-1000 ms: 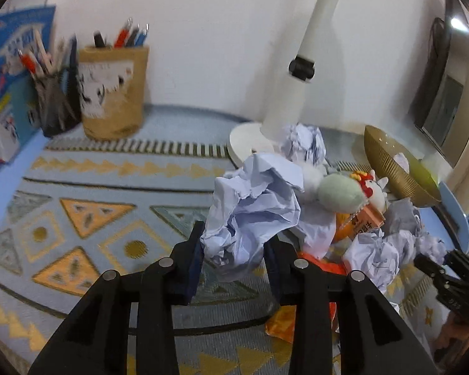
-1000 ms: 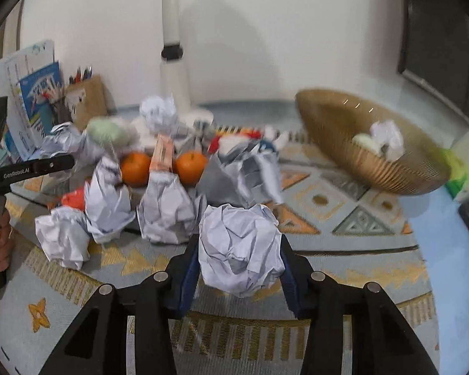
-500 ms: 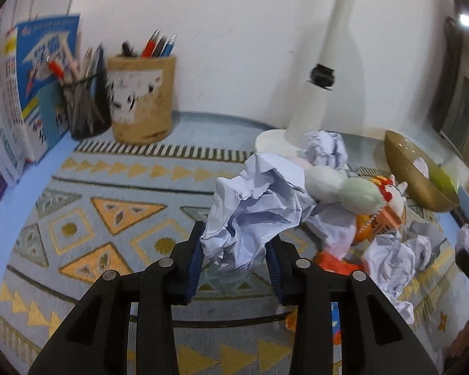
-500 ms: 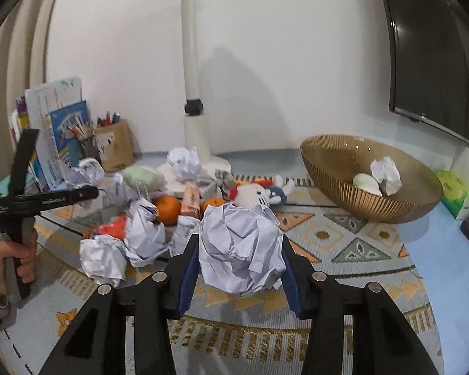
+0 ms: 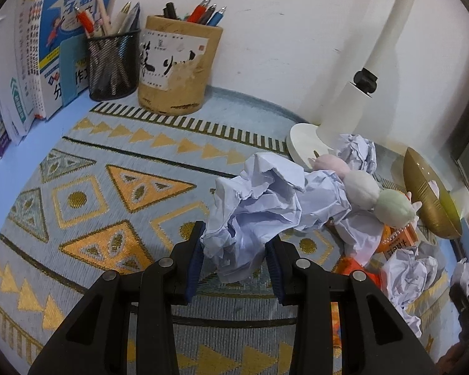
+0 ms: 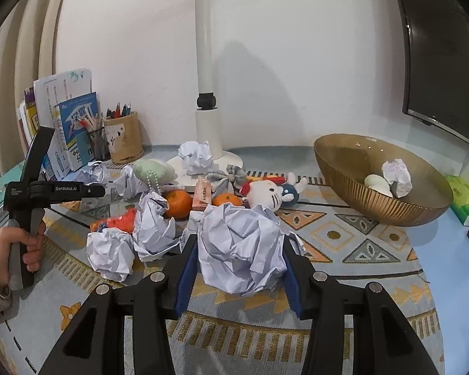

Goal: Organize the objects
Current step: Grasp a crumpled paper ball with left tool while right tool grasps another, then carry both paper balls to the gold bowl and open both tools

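A crumpled paper ball (image 5: pixel 259 206) is clamped between the jaws of the left gripper (image 5: pixel 234 262), which are closed onto its sides, and is held above the patterned mat (image 5: pixel 115 200) on the bench. A second paper wad (image 6: pixel 240 247) is pinched likewise in the right gripper (image 6: pixel 237 268), its jaws pressed against it. Beyond, near the bench's middle, loose paper wads (image 6: pixel 134 237), two oranges (image 6: pixel 179 203) and a plush cat (image 6: pixel 265 192) are heaped together. Toward the right edge a gold bowl (image 6: pixel 359 197) is seen, a paper wad inside. At the back left corner stand two pen holders (image 5: pixel 176 68) beside books (image 5: pixel 43 47).
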